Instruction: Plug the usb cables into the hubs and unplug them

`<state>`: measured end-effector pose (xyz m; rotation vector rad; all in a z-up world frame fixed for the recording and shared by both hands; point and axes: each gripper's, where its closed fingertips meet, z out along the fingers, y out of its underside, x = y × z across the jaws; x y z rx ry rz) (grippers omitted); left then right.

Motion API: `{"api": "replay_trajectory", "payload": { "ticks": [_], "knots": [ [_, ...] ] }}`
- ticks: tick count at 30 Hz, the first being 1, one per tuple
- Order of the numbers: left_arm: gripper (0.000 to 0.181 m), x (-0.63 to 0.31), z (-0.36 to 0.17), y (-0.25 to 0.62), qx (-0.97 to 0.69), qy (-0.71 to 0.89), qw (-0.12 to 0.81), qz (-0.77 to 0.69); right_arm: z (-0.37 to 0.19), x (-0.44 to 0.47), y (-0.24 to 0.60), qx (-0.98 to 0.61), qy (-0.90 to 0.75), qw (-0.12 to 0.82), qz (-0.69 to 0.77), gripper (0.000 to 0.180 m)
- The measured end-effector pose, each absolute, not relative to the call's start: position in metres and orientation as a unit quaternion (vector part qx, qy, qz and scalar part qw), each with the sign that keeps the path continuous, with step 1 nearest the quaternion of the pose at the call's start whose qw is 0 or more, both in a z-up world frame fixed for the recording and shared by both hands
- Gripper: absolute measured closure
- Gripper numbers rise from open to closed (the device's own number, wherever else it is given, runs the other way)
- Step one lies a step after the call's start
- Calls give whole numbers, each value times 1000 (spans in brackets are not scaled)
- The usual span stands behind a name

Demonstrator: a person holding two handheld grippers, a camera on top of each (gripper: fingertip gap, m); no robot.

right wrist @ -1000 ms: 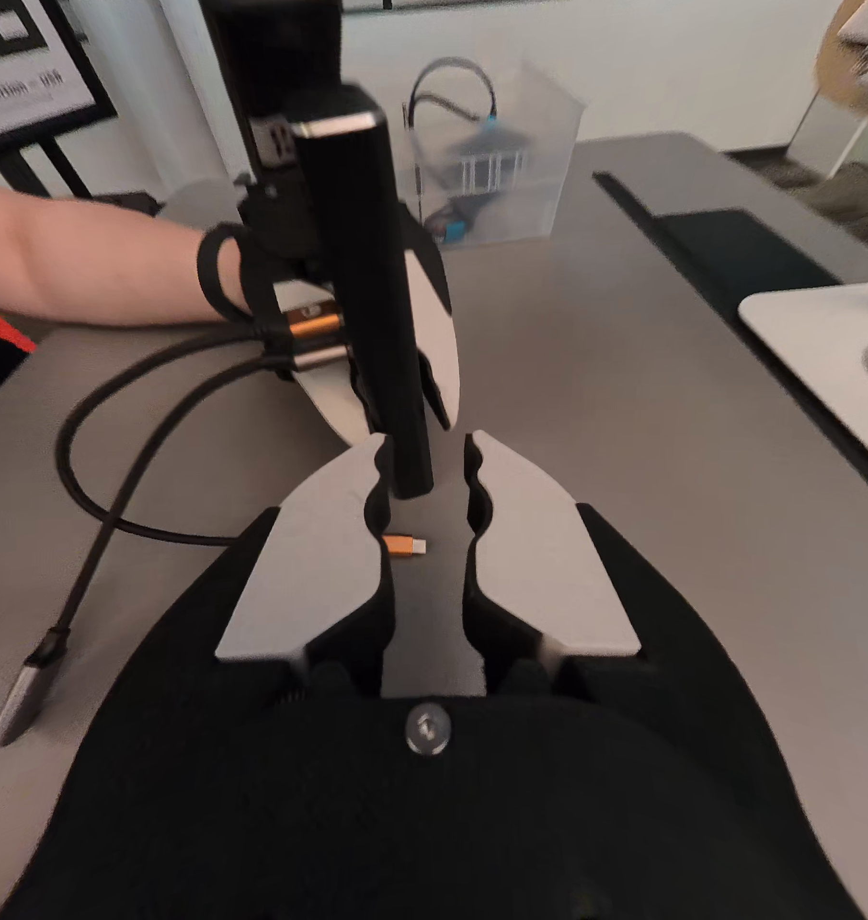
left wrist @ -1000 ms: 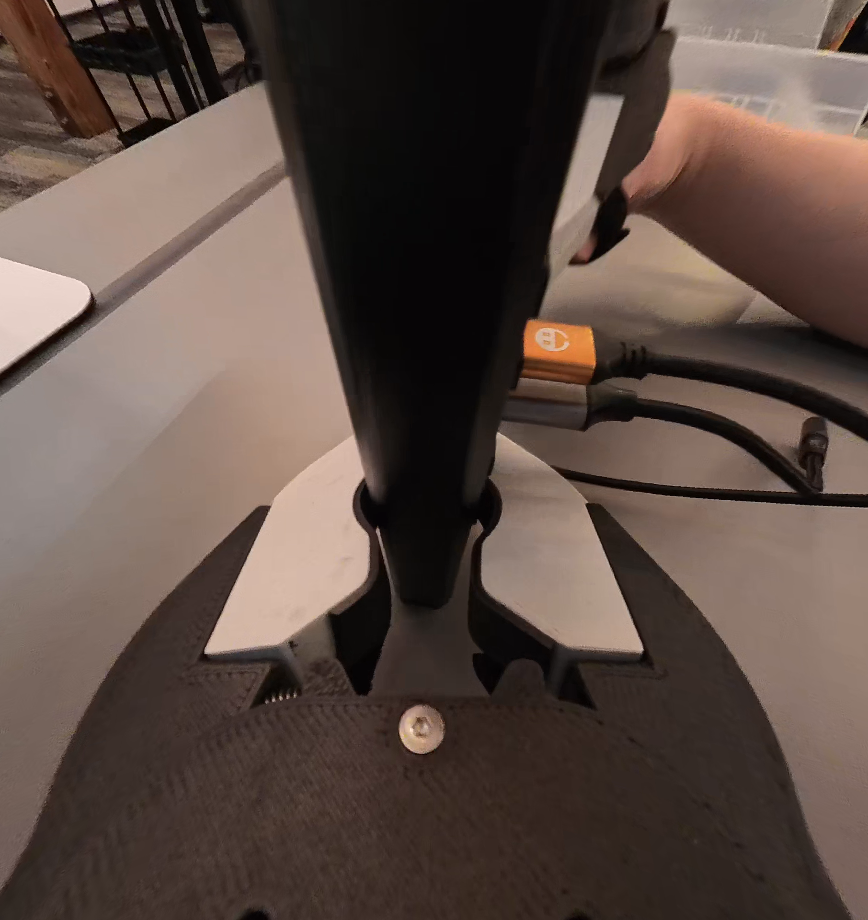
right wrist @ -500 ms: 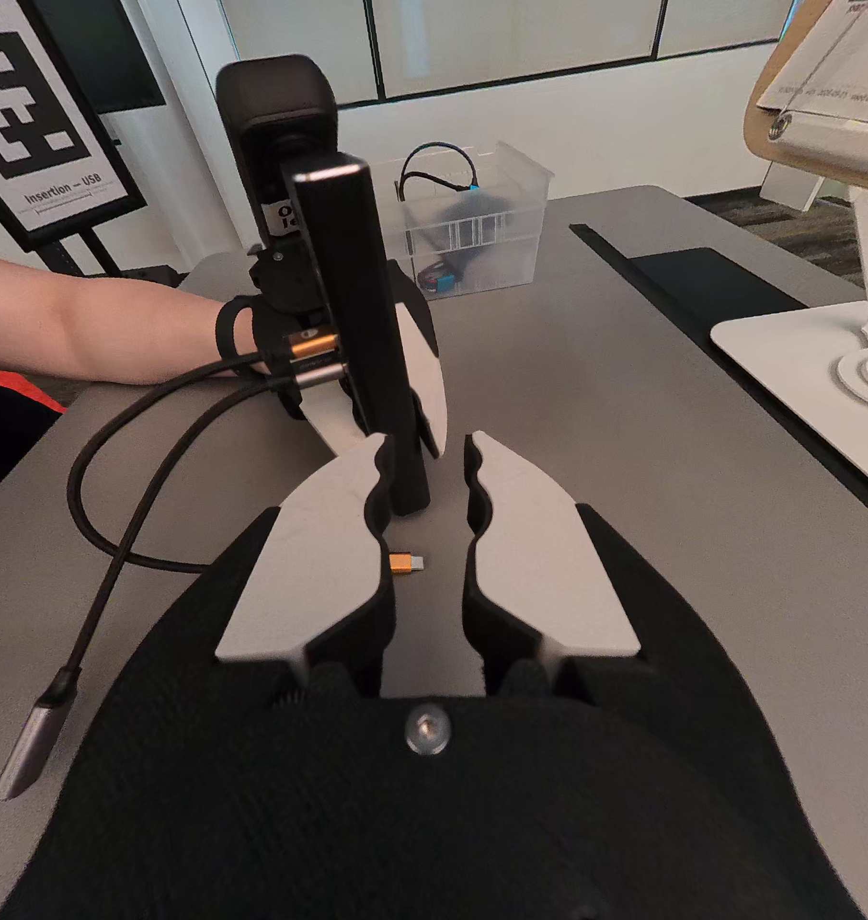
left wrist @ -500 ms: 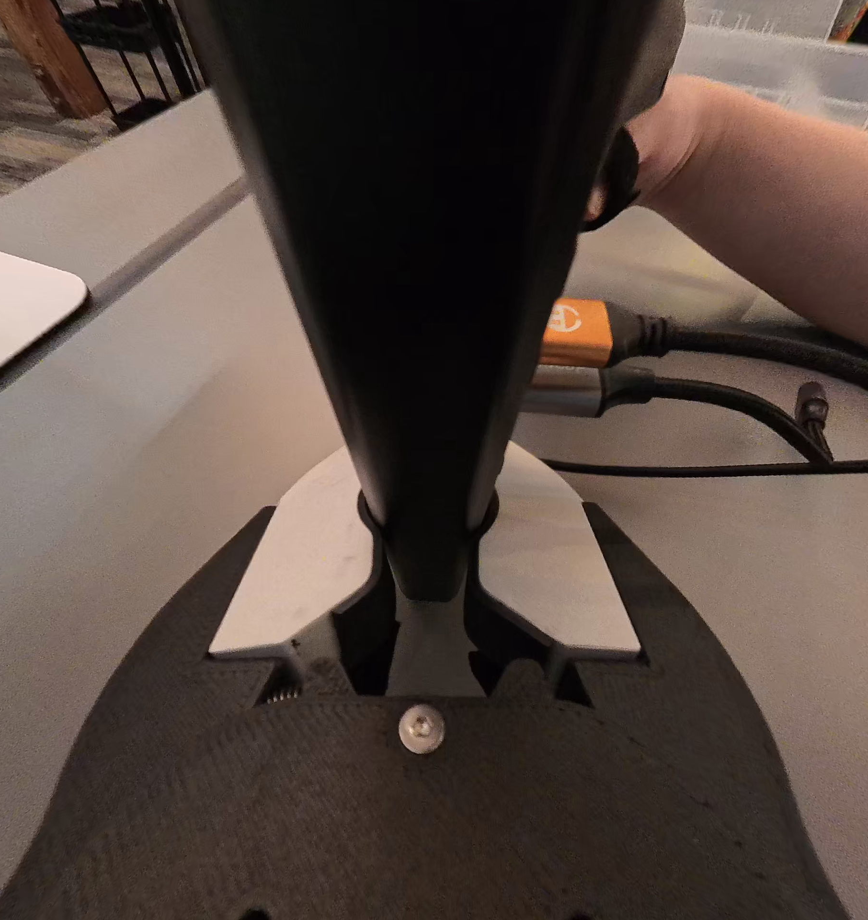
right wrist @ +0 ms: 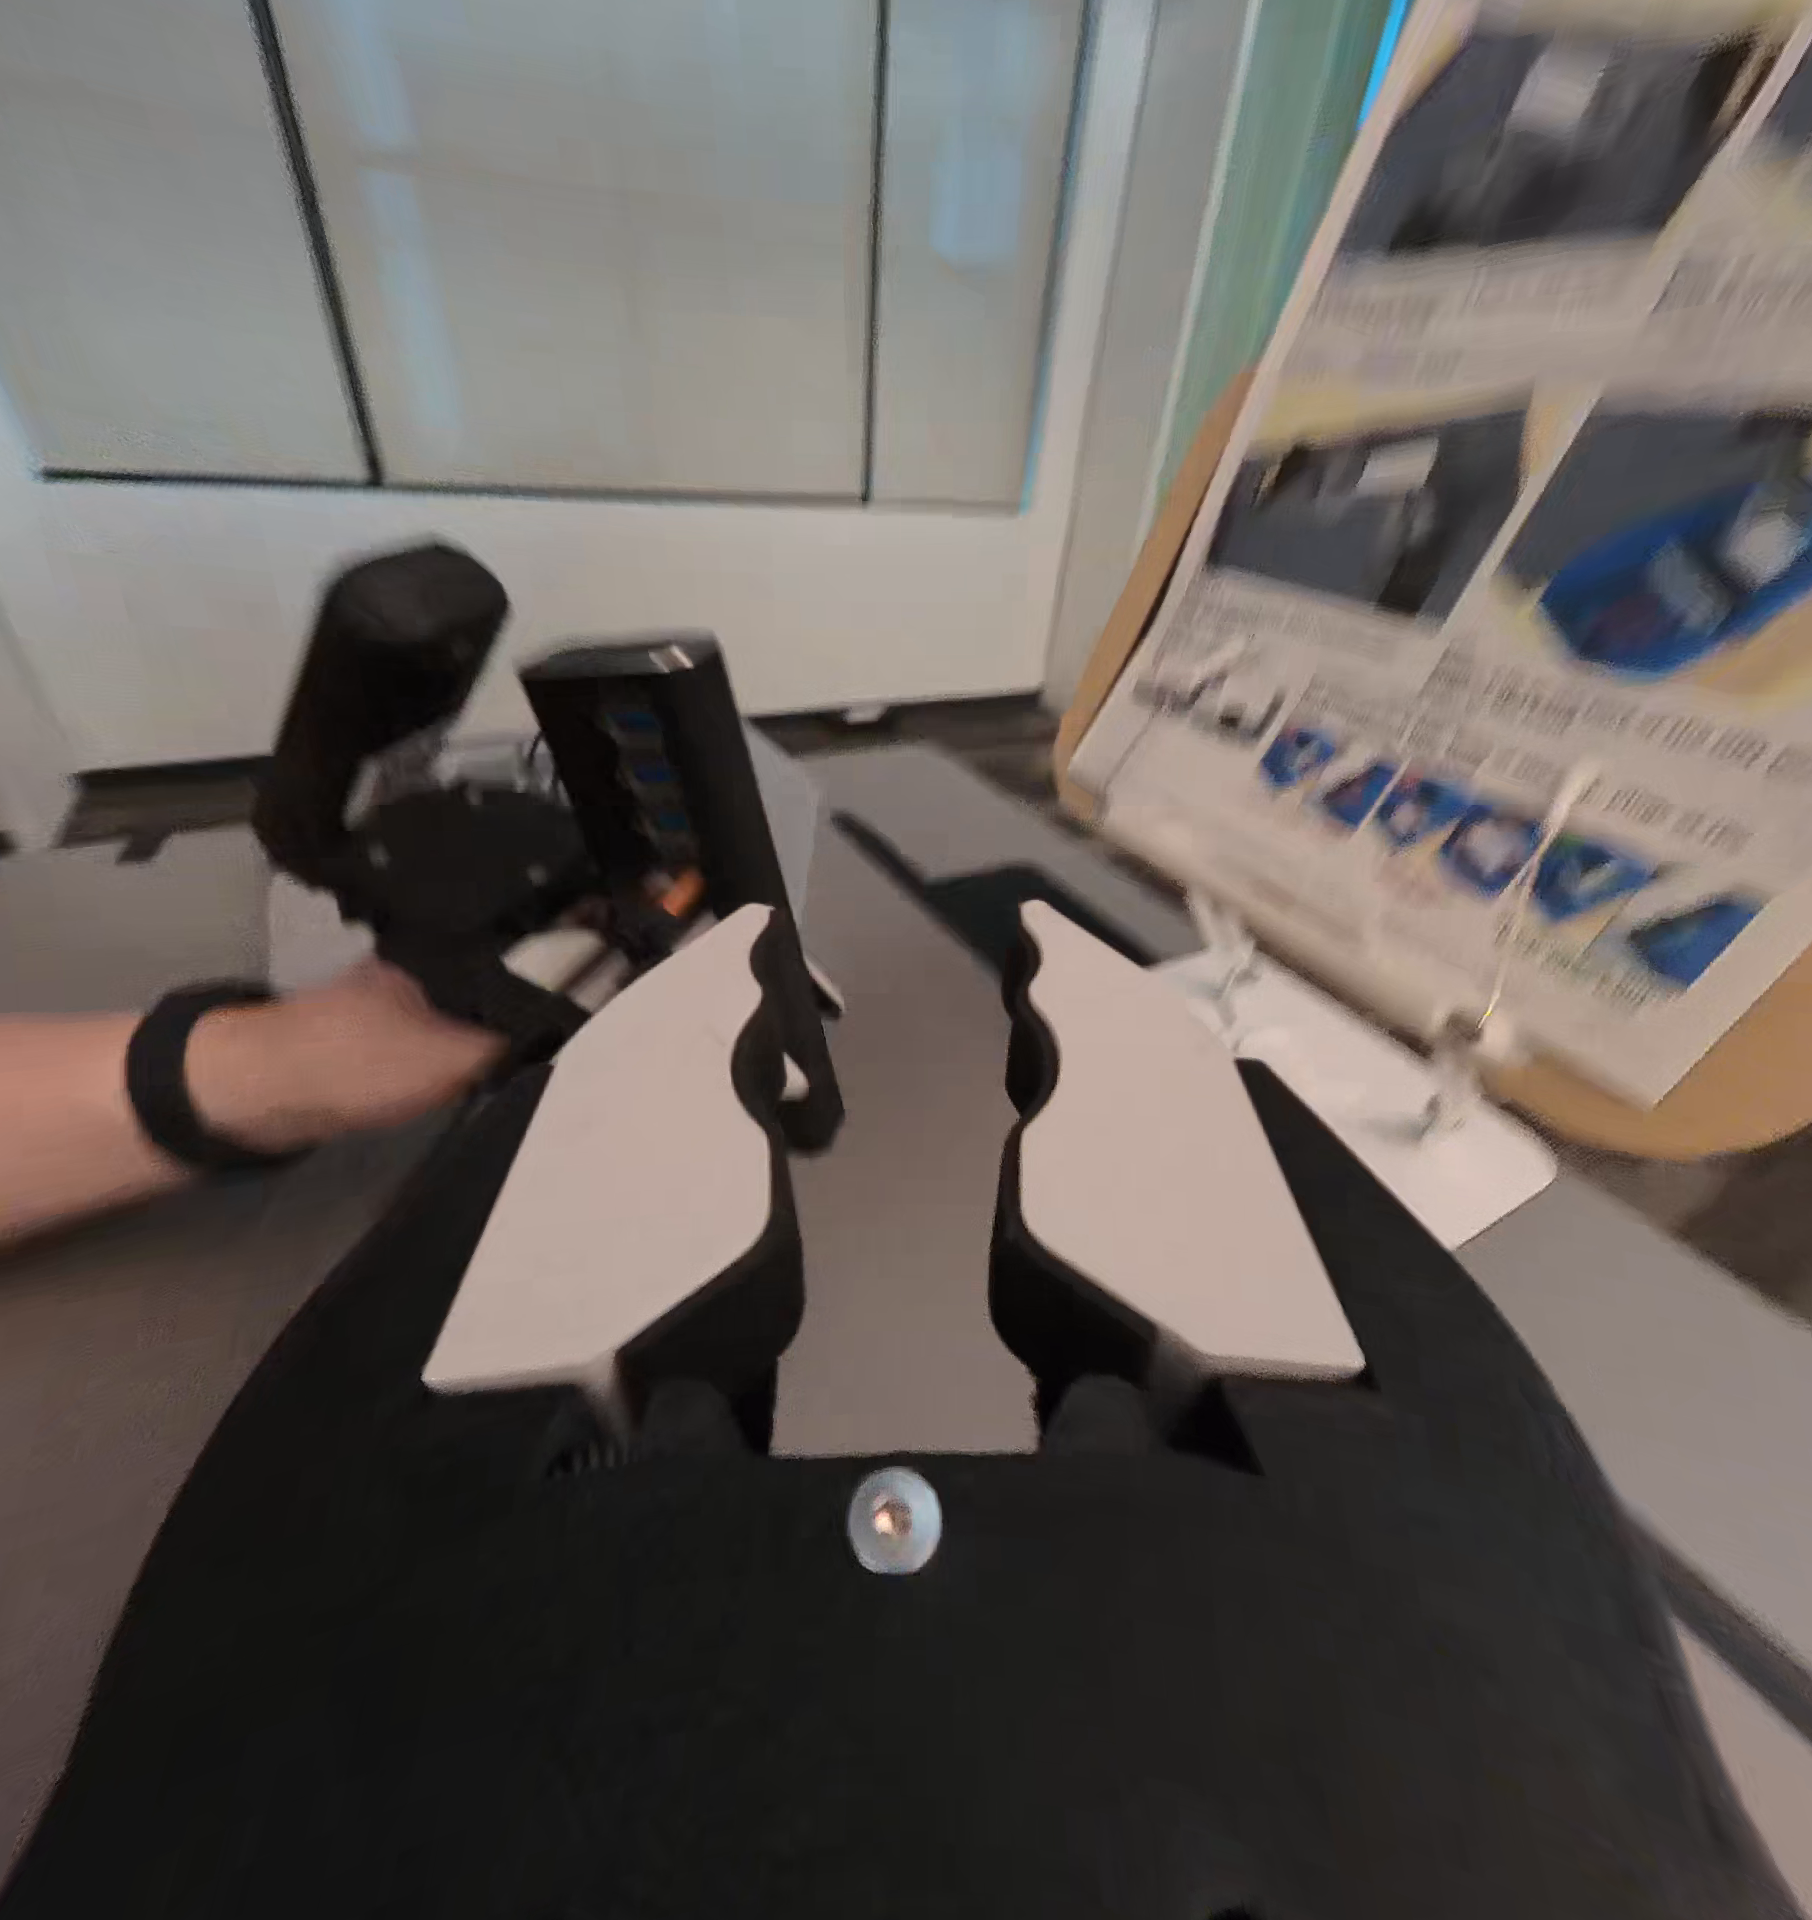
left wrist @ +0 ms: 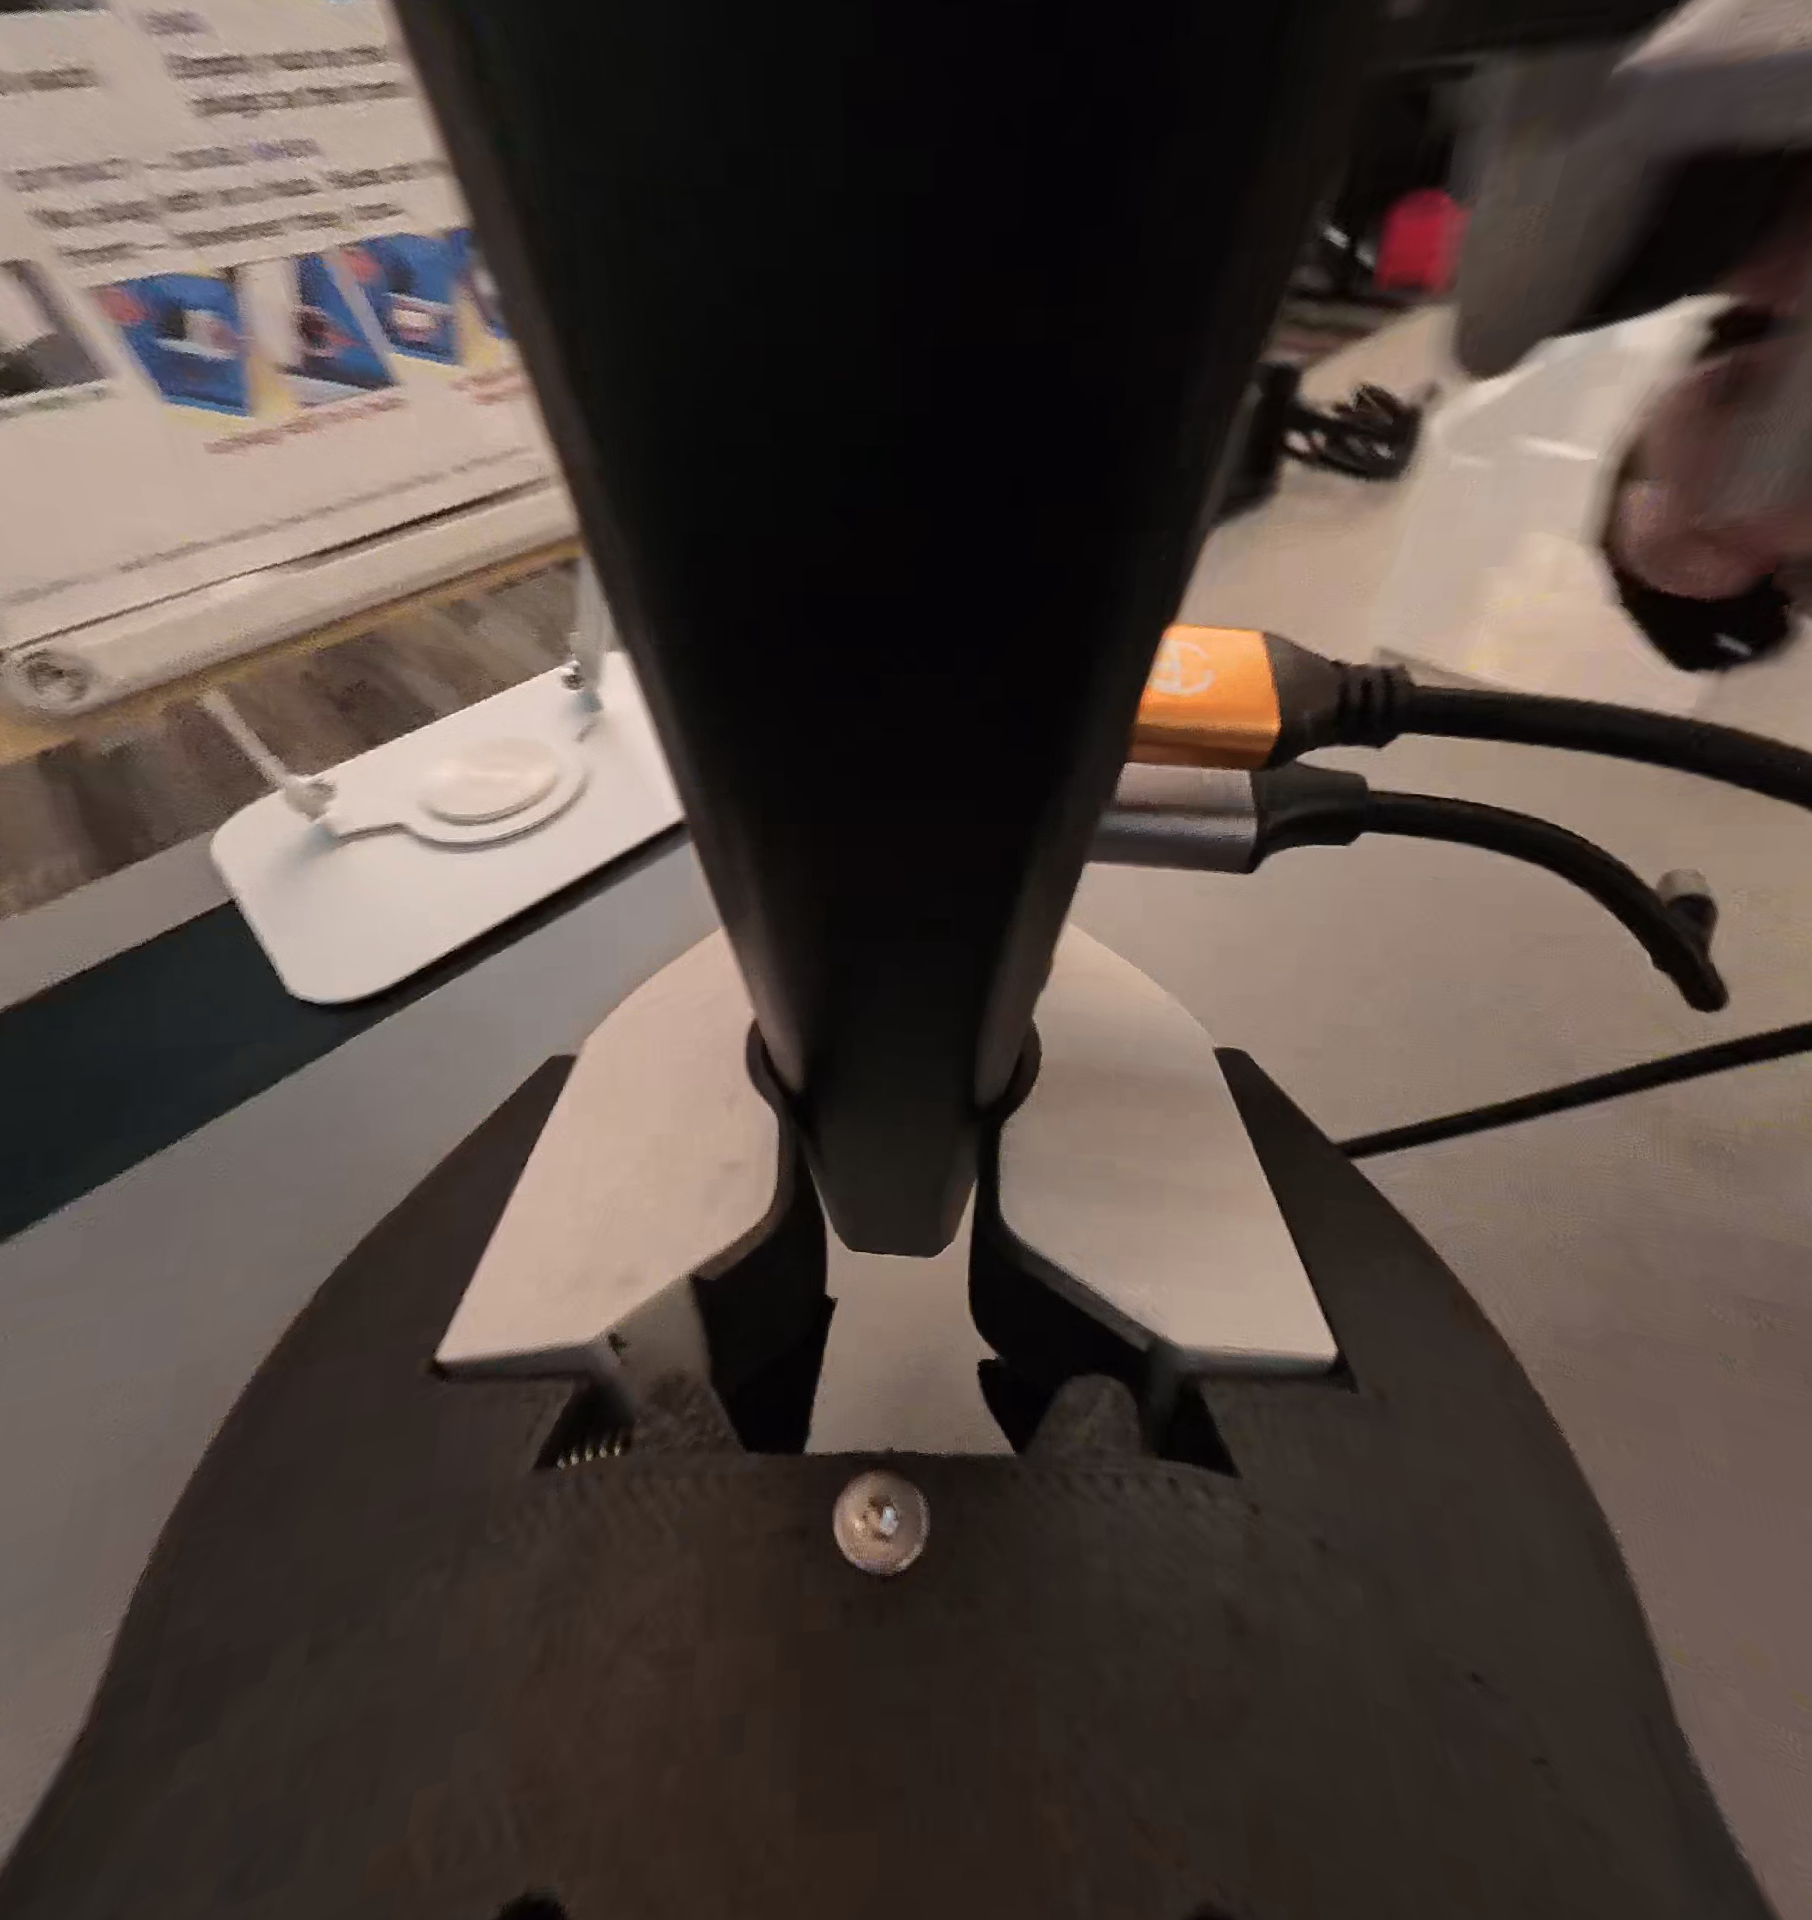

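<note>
My left gripper (left wrist: 886, 1049) is shut on a tall black USB hub (left wrist: 860, 520) and holds it upright and tilted above the grey table. An orange plug (left wrist: 1208, 696) and a grey plug (left wrist: 1182, 826) sit in the hub's right side, their black cables trailing right. My right gripper (right wrist: 886, 971) is open and empty, raised above the table. In the right wrist view the hub (right wrist: 689, 810) stands behind my left finger, held by the other gripper (right wrist: 445, 862) and a hand (right wrist: 289, 1060).
A white stand base (left wrist: 434, 842) with a printed board (right wrist: 1484, 582) stands on the table's side. A dark mat strip (left wrist: 133, 1049) runs along it. A thin black cable (left wrist: 1608, 1075) lies on the grey table (left wrist: 1629, 1299). The right hand's grey handle (left wrist: 1660, 197) shows blurred. The gap from one gripper's tips to the other's is roughly 12 cm.
Both views have swung toward the printed board. The left gripper has turned with the hub still held. The right gripper has lifted and backed away from the hub, still open.
</note>
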<state>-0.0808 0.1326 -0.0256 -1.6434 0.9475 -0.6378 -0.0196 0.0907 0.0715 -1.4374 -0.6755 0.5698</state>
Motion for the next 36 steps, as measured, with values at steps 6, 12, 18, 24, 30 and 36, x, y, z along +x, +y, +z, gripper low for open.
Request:
{"api": "replay_trajectory", "payload": {
  "ticks": [6, 12, 18, 24, 30, 36],
  "knots": [
    [151, -64, -11, 158, -709, 331, 563, -268, 91, -56, 79, -616, -317, 710, 122, 139],
    [151, -52, -8, 153, -710, 339, 559, -262, 86, -50, 86, -595, -318, 734, 74, 145],
    [151, -46, 6, 145, -697, 333, 576, -266, 81, -57, 86, -615, -318, 716, 90, 144],
    [151, -34, 9, 135, -692, 329, 578, -281, 76, -51, 90, -624, -305, 717, 53, 146],
    [151, -26, 7, 131, -689, 324, 582, -285, 75, -55, 90, -624, -296, 720, 69, 158],
    [151, -26, 9, 130, -686, 317, 587, -291, 72, -54, 92, -628, -296, 717, 60, 162]
  ]
}}
